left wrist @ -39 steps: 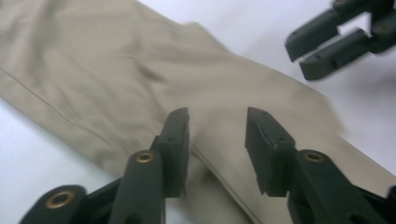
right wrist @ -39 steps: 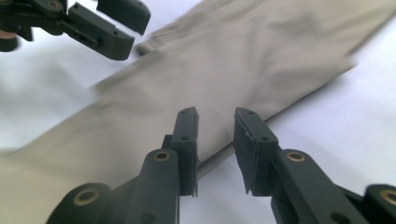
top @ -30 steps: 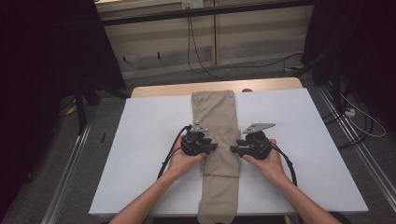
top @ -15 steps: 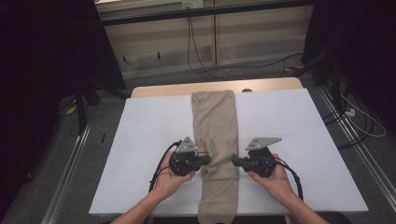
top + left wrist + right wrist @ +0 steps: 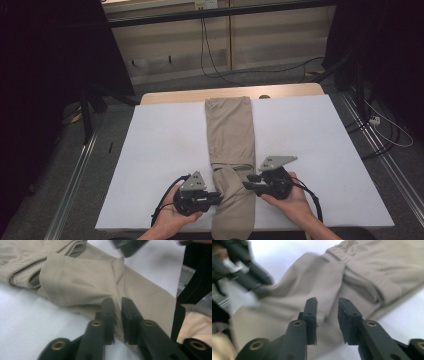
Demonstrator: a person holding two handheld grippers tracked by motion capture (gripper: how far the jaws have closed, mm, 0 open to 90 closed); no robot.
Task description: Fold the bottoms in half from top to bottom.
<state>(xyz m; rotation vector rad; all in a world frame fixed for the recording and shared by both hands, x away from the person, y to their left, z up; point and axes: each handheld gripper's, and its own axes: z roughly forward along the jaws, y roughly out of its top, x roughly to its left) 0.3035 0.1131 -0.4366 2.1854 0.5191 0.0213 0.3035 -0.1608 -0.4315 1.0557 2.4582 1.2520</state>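
Khaki trousers [image 5: 230, 125], folded into a long narrow strip, lie down the middle of the white table cover [image 5: 165, 150], with a bunched fold near my end. My left gripper [image 5: 220, 196] is at the strip's left edge. In the left gripper view its jaws [image 5: 118, 302] are almost together, pinching the edge of the trousers [image 5: 82, 277]. My right gripper [image 5: 247, 181] is at the strip's right edge. Its jaws [image 5: 327, 302] stand open over a raised crease of the trousers [image 5: 372, 265]. Each gripper view shows the other gripper [image 5: 127, 246] [image 5: 244, 272] blurred across the cloth.
The near end of the trousers hangs over the table's front edge. A strip of bare wooden tabletop [image 5: 170, 96] shows at the far side. Cables [image 5: 215, 55] lie on the floor beyond, metal rails [image 5: 75, 170] run along both sides, and a black stand [image 5: 87, 115] rises at the left.
Both grippers have moved toward me along the trousers, from mid-length to the near end. The cloth between them now bunches into a fold.
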